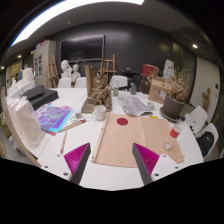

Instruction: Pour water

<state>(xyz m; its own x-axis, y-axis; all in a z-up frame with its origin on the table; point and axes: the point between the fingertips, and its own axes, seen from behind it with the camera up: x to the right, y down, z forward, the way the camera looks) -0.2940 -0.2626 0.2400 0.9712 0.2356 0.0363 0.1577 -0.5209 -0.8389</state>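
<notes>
While the claw (111, 163) gapes empty, one white table (108, 175) bears one brown sheet (128, 138).

Brown paper sheet (128, 140) on white table (100, 175), red disc (122, 121), dark screen (82, 48) on far wall

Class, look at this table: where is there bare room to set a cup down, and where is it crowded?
Bare patches: the brown paper sheet just ahead of the open gripper, and the white table beside it. Crowded: the clutter beyond the sheet and the shiny sheet.
</notes>
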